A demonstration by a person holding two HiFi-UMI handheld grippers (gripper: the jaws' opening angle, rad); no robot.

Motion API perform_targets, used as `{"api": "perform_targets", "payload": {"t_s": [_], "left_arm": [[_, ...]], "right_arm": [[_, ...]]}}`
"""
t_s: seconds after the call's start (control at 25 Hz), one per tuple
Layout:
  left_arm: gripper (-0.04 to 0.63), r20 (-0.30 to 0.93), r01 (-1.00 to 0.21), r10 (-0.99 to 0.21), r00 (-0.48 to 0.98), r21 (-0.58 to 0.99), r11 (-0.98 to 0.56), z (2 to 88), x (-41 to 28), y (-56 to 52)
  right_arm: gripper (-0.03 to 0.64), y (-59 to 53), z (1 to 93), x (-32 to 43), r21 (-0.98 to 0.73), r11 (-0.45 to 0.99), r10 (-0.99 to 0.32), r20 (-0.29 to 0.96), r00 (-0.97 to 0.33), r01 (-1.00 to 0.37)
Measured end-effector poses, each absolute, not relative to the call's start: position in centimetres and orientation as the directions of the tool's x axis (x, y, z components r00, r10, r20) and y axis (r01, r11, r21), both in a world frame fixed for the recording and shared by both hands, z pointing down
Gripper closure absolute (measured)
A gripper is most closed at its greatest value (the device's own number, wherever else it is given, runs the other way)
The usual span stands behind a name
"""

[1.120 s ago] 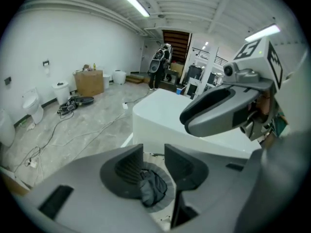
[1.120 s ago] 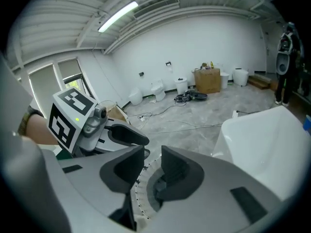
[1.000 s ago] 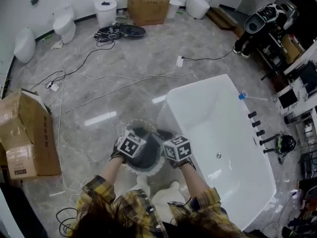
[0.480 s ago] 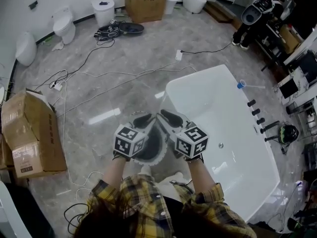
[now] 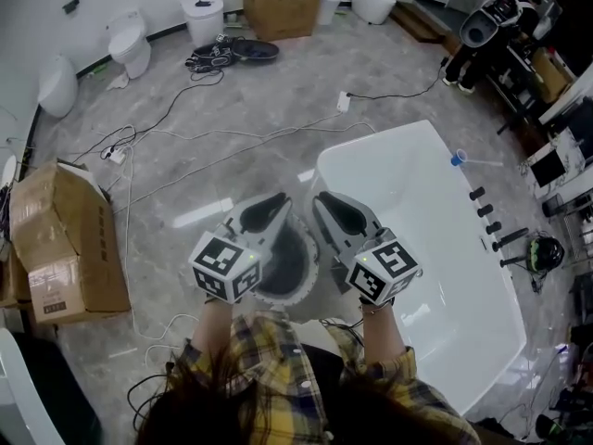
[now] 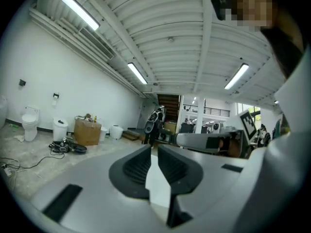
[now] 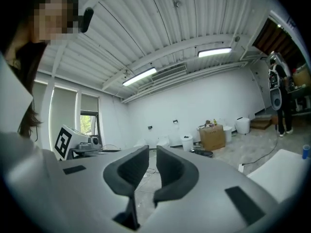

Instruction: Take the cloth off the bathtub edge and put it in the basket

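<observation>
Underfoot, a glossy grey stone floor (image 5: 232, 123) runs across the room, strewn with loose cables (image 5: 176, 146); a white bathtub (image 5: 417, 179) stands at the right, two toilets (image 5: 130, 43) sit by the far wall, and cardboard boxes (image 5: 65, 248) lie open at the left. Just beside the tub's near corner stands the round basket (image 5: 298, 292) with its scalloped rim, and the dark grey cloth (image 5: 287, 260) lies heaped inside it. Both tools are held level above the basket. The left gripper (image 5: 275, 199) has just been closing its jaws, which now stand nearly together with a thin slit between them and nothing clamped. The right gripper (image 5: 324, 198) has likewise been closing and is all but together, also empty. Plaid sleeves (image 5: 232, 369) show below
</observation>
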State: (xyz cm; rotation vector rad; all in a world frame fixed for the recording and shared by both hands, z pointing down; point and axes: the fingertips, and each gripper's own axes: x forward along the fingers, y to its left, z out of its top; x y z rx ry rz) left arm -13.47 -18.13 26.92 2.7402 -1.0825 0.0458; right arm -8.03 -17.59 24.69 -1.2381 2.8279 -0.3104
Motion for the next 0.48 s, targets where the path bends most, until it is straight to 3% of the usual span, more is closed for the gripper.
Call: {"api": "perform_targets", "payload": {"t_s": [0.28, 0.48], "left_arm": [[0.557, -0.001, -0.664, -0.670, 0.743, 0.134, -0.736, 22.9, -13.5, -16.2], [0.561, -0.010, -0.659, -0.663, 0.748, 0.105, -0.745, 22.4, -13.4, -15.0]], "right_arm": [[0.591, -15.7, 21.3, -9.2, -0.128, 0.706, -0.704, -0.014, -0.710, -0.697], [0.598, -14.7, 21.6, -10.4, -0.091, 0.737, -0.672, 0.011, -0.740, -0.670]]}}
